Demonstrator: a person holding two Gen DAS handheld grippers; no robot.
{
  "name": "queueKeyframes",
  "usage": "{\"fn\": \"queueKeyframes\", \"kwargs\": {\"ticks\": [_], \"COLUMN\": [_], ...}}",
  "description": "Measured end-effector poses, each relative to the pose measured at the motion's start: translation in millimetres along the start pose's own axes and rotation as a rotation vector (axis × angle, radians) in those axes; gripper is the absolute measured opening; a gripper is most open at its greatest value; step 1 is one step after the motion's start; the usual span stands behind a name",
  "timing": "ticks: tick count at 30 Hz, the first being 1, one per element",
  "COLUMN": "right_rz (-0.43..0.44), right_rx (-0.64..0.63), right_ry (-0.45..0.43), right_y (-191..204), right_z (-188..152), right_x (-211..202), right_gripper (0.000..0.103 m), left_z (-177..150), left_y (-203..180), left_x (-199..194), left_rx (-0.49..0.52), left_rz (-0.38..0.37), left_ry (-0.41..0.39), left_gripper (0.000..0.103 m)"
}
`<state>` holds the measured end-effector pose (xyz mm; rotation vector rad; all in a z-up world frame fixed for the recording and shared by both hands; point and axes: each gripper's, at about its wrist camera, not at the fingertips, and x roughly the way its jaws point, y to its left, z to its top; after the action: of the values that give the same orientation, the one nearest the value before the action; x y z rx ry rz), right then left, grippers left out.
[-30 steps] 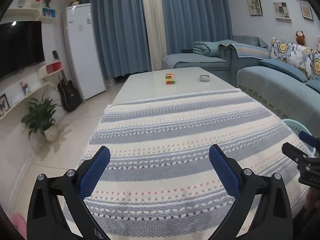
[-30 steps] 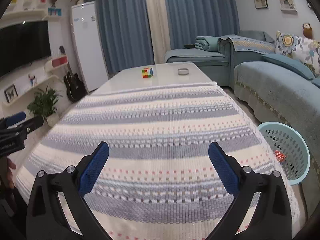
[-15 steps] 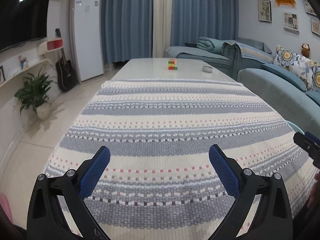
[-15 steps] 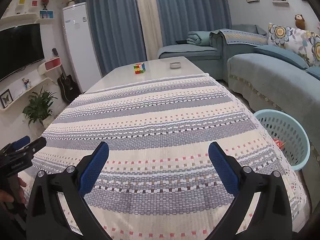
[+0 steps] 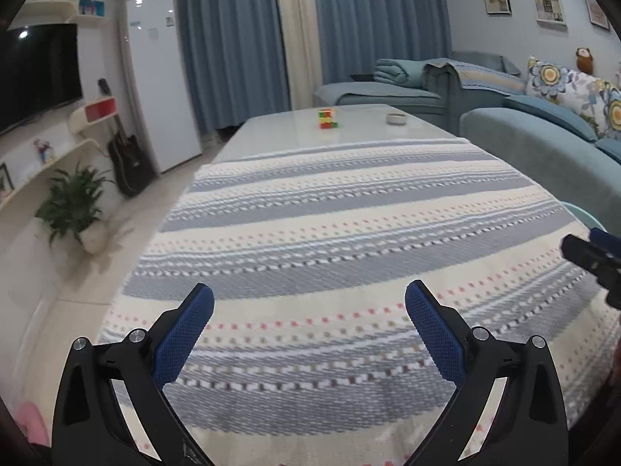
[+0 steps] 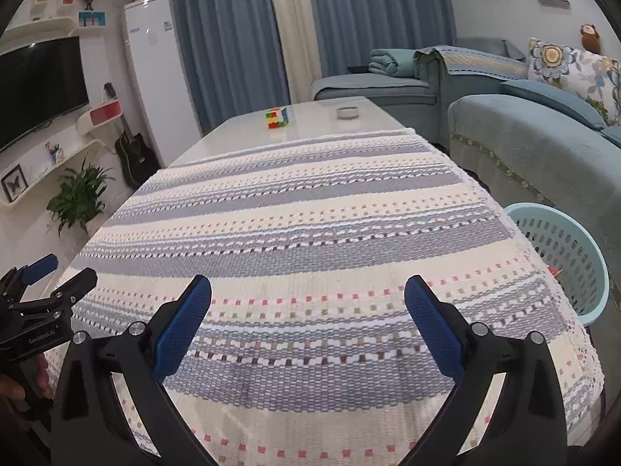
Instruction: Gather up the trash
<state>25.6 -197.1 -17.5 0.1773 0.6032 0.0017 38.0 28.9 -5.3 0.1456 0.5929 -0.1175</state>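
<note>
- Plainly, both tools hung over the near end of the striped cloth (image 6: 310, 209); the left gripper (image 5: 309, 324) was spread wide with nothing between its pads, and the right gripper (image 6: 307, 320) likewise.
- No trash showed on the cloth or on the bare table (image 5: 361, 124) beyond it; only a cube (image 6: 277, 117) and a small dish (image 6: 347, 112) sat at the far end, well apart from both tools.
- A blue basket (image 6: 590, 268) stood on the floor just beside the table's right edge; something red (image 6: 554, 270) lay inside it, too small to tell what.
- Judged from this, the collecting looked done or nearly so; a good next step would be a slow sweep of both views across cloth and floor, jaws kept spread, before reaching for anything.
</note>
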Motion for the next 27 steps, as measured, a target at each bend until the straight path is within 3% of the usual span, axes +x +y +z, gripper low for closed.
{"fn": "queueKeyframes", "kwargs": {"ticks": [3,9,13,18,23,27], "right_rz": [0.009,0.022,0.048,0.067,0.079,0.134], "right_rx": [-0.020,-0.079,-0.137,-0.259,-0.386,-0.370], "right_ry": [0.017,0.054,0.089,0.119,0.144,0.166], "right_y": [5.7,17.7,28.9,53.0,79.6,87.8], "right_z": [-3.1,-9.1,-15.5,-26.3,-42.3,-47.6], "right_x": [3.5,10.3,13.9,17.4,20.2,21.8], "right_gripper": [0.095,0.095,0.095,0.095,0.095,0.095], "left_z": [-2.3,-2.5,-7.3,-8.3,-6.1,-9.2], "left_y": [-0.6,7.8,6.9,8.7,8.5,8.4], "left_x": [1.7,4.8,15.1,21.6,35.8,38.4], "left_rx": [0.011,-0.061,-0.062,-0.080,-0.130,-0.161], "left_rz": [0.002,-0.049,-0.043,-0.053,-0.114,-0.120], "left_ry": [0.004,0.018,0.080,0.117,0.153,0.138], "left_gripper": [0.096,0.096,0.096,0.096,0.096,0.096]}}
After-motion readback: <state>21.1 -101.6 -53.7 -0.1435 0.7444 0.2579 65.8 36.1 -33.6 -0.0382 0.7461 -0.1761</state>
